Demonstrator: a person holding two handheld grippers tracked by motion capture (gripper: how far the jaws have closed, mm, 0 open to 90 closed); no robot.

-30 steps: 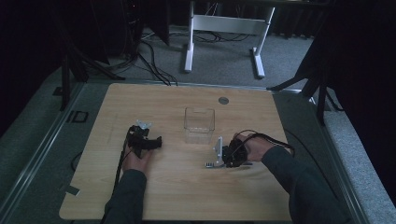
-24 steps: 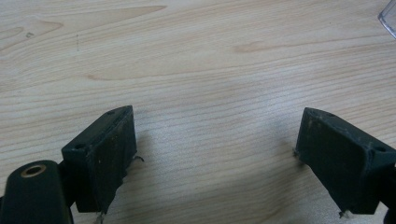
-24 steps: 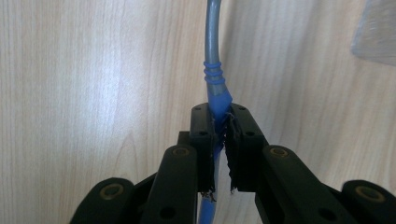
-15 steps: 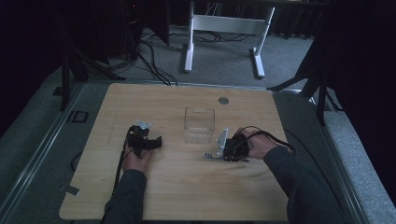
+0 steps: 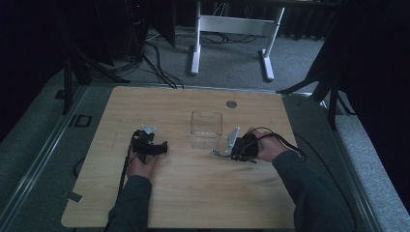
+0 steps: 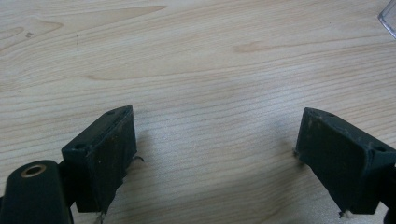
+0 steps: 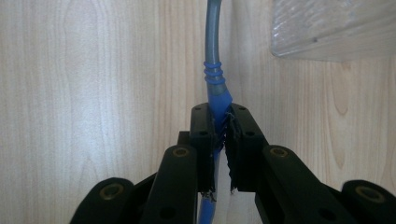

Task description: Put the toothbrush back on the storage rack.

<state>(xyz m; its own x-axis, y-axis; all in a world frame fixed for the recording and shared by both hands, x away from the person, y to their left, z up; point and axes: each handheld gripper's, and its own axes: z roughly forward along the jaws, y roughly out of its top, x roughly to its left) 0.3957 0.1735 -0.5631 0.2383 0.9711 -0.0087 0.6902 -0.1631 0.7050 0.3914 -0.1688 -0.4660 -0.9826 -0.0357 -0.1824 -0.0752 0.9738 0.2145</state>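
My right gripper (image 7: 221, 112) is shut on the blue ribbed grip of a thin tool (image 7: 215, 79), whose grey stem runs forward just above the wood. In the high view the right gripper (image 5: 223, 151) lies low on the table, just right of a clear plastic box (image 5: 206, 129); the tool is too small to make out there. A corner of that box (image 7: 334, 28) shows at the upper right of the right gripper view. My left gripper (image 5: 162, 146) rests left of the box. Its jaws stand wide apart over bare wood, so the left gripper (image 6: 215, 140) is open.
The wooden table (image 5: 193, 193) carries a small round grey disc (image 5: 231, 104) near its far edge. A corner of the clear box (image 6: 388, 18) shows in the left gripper view. Beyond the table stand a white frame (image 5: 232, 24) and floor cables (image 5: 154, 53).
The right gripper has edged slightly away from the person, closer alongside the clear box, still shut on the blue tool. The left gripper has not moved.
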